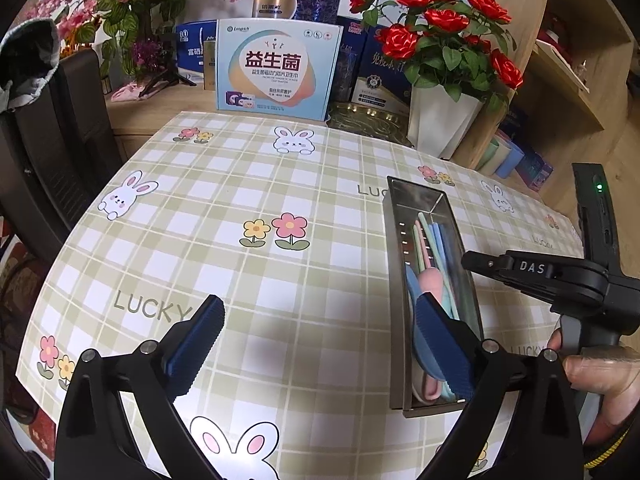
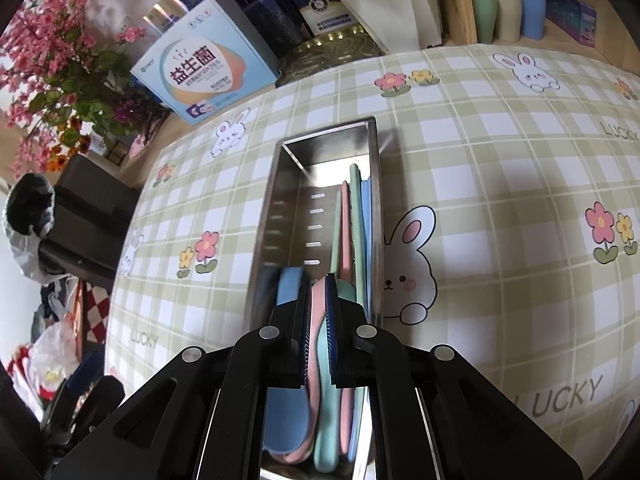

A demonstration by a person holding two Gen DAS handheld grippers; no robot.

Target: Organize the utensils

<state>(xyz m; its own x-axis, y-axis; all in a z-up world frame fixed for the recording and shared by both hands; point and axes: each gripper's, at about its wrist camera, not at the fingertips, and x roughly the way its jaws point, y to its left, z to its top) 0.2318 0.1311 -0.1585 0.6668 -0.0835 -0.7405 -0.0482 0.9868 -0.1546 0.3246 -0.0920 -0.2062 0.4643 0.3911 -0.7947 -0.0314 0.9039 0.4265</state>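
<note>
A long steel utensil tray [image 1: 396,280] [image 2: 276,184] lies on the checked bunny tablecloth [image 1: 256,184]. It holds several pastel utensils, pink, green and blue [image 1: 430,248] [image 2: 356,220]. My right gripper [image 2: 319,320] is over the tray's near end, shut on the bowl of a pink spoon [image 2: 316,344] that lies among the others. In the left wrist view the right gripper [image 1: 472,260] reaches over the tray from the right. My left gripper [image 1: 320,344] is open and empty above the cloth, its right finger [image 1: 440,344] over the tray's near end.
Boxes [image 1: 276,68], a red rose bouquet in a white vase [image 1: 440,120] and pink flowers [image 1: 120,8] stand along the table's far edge. A gold dish [image 1: 364,120] sits by the vase. A dark chair [image 1: 52,140] is at the left. Pastel cups [image 2: 508,8] stand on a shelf.
</note>
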